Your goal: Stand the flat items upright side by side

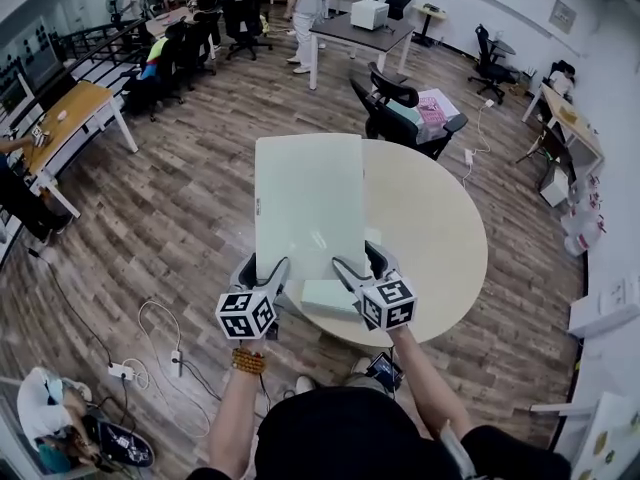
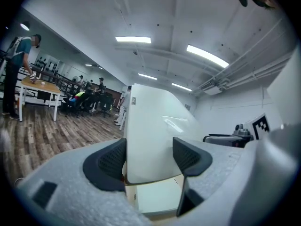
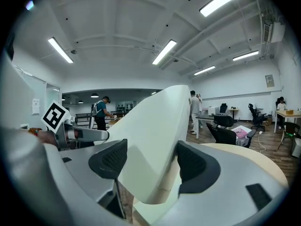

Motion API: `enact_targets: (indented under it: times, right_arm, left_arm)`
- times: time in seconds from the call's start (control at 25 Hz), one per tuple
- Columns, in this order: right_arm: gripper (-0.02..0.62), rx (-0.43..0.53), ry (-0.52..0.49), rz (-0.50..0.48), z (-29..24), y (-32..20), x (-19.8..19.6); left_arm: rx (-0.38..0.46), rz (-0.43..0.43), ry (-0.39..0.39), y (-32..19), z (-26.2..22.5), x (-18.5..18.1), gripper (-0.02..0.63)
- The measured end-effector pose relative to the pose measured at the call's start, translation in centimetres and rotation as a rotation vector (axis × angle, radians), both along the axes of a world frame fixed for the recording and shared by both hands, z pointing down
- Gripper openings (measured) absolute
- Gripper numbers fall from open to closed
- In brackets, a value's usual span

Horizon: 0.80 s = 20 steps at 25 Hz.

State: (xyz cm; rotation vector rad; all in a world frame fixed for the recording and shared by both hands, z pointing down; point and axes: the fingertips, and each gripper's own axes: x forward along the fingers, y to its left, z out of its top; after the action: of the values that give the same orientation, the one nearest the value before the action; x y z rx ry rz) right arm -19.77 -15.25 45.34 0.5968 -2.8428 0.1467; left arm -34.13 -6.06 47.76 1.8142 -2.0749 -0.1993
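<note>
A large pale flat board (image 1: 308,203) stands tilted up off the round beige table (image 1: 430,238), its near edge low towards me. My left gripper (image 1: 262,268) straddles the board's near left corner and my right gripper (image 1: 362,261) its near right corner. In the left gripper view the board (image 2: 150,135) rises between wide jaws (image 2: 149,159), its side edge against the left pad. In the right gripper view the board (image 3: 155,140) fills the wide gap (image 3: 150,161) without a visible pinch. A smaller pale green flat item (image 1: 328,296) lies on the table under the near edge.
A black office chair (image 1: 405,108) stands just beyond the table's far edge. Cables and a power strip (image 1: 122,371) lie on the wooden floor at the left. Desks, chairs and people (image 1: 305,8) fill the far room.
</note>
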Motion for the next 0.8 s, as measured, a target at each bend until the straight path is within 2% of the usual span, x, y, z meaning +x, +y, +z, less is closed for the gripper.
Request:
enact_targets:
  times: [0.32, 0.8]
  right_arm:
    - [0.334, 0.021, 0.005, 0.016, -0.3, 2.5, -1.1]
    - [0.334, -0.002, 0.006, 0.069, 0.1, 2.7, 1.3]
  left_arm:
    - [0.015, 0.01, 0.005, 2.2, 0.0, -1.3, 0.31]
    - [0.005, 0.052, 0.007, 1.7, 0.3, 0.6, 0.308]
